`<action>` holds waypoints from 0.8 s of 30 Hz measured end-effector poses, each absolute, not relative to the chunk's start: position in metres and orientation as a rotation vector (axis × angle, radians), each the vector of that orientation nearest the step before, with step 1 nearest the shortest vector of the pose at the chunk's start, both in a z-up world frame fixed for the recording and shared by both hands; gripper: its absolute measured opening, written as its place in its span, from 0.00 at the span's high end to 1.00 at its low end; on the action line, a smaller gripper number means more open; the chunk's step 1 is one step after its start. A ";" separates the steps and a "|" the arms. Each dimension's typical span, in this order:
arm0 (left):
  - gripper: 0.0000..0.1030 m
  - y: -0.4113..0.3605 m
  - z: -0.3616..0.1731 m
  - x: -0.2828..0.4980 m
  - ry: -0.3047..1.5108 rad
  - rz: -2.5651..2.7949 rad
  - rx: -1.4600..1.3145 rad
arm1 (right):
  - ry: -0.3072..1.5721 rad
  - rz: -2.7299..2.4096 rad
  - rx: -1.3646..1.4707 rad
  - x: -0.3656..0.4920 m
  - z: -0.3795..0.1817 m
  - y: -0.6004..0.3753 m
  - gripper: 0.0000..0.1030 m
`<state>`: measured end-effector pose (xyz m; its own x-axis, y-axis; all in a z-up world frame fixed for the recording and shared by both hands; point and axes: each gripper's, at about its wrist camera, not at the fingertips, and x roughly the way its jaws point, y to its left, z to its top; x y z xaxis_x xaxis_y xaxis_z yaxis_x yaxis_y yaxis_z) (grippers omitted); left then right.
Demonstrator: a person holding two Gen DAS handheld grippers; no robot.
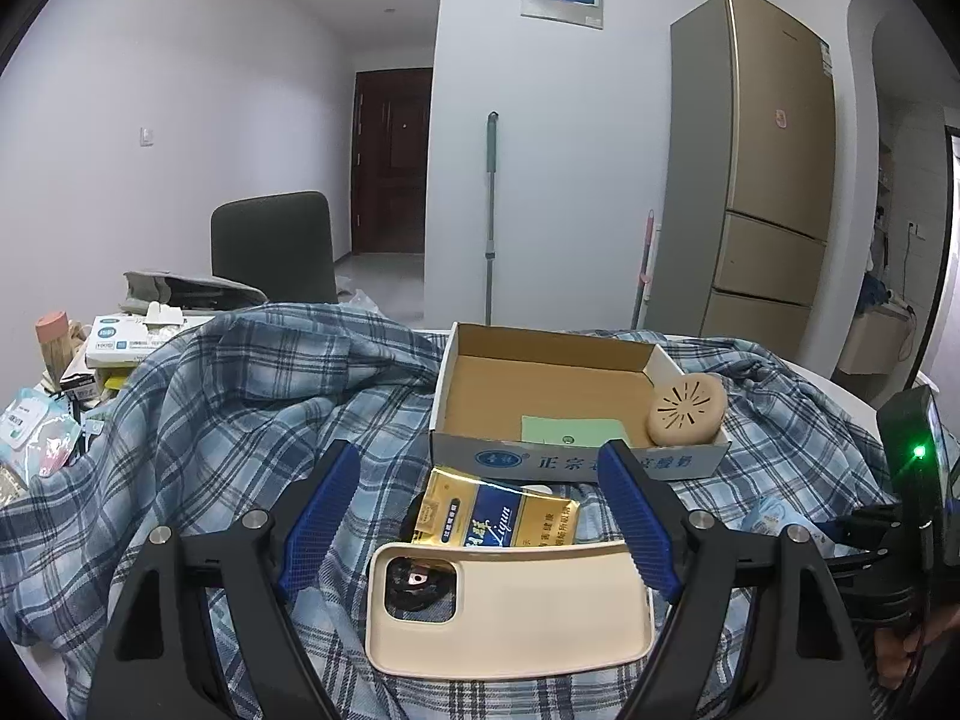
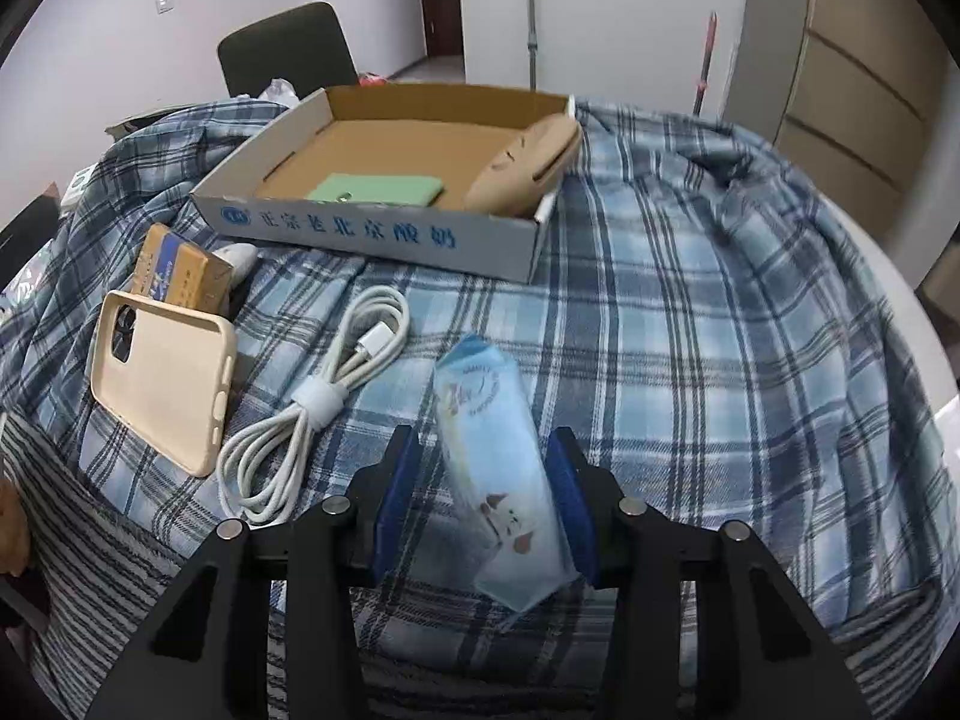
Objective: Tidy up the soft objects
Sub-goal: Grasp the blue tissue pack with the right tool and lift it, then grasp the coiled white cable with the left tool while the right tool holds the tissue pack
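A pale blue tissue packet (image 2: 504, 480) printed with a kitten lay on the plaid cloth (image 2: 690, 360), between the right gripper's (image 2: 486, 504) part-closed jaws; whether they pressed it I cannot tell. The left gripper's (image 1: 480, 516) jaws stood spread above a cream phone case (image 1: 510, 606).

We note a blue-and-white plaid cloth (image 2: 690, 324), cream case (image 2: 165, 372), green case (image 2: 378, 189), white cable (image 2: 336, 384), gold-and-blue pack (image 1: 498, 516), pale blue packet (image 2: 498, 456), tan disc (image 1: 687, 410), brown-lined box (image 2: 384, 228).

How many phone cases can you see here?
2: a cream phone case lying on the plaid cloth, and a green phone case inside the cardboard box. Others may be hidden.
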<state>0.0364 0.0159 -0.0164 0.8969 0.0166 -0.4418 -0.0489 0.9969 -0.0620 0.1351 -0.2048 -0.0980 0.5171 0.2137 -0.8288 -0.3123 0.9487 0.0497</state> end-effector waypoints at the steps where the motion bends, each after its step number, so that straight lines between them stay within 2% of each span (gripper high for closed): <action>1: 0.20 0.017 -0.017 0.037 0.458 0.038 -0.075 | 0.982 0.317 -0.104 0.136 -0.099 -0.206 0.58; 2: 0.20 0.017 -0.017 0.037 0.459 0.036 -0.078 | 0.984 0.317 -0.098 0.136 -0.099 -0.207 0.61; 3: 0.20 0.017 -0.017 0.037 0.460 0.035 -0.076 | 0.983 0.315 -0.095 0.136 -0.099 -0.207 0.70; 7: 0.20 0.018 -0.017 0.037 0.455 0.036 -0.074 | 0.958 0.326 -0.071 0.133 -0.096 -0.210 0.76; 18: 0.20 0.031 -0.022 0.042 0.502 0.050 -0.129 | 0.659 0.400 -0.042 0.101 -0.054 -0.214 0.78; 24: 0.20 0.011 -0.024 0.047 0.566 -0.081 -0.076 | 0.668 0.373 -0.051 0.104 -0.054 -0.211 0.78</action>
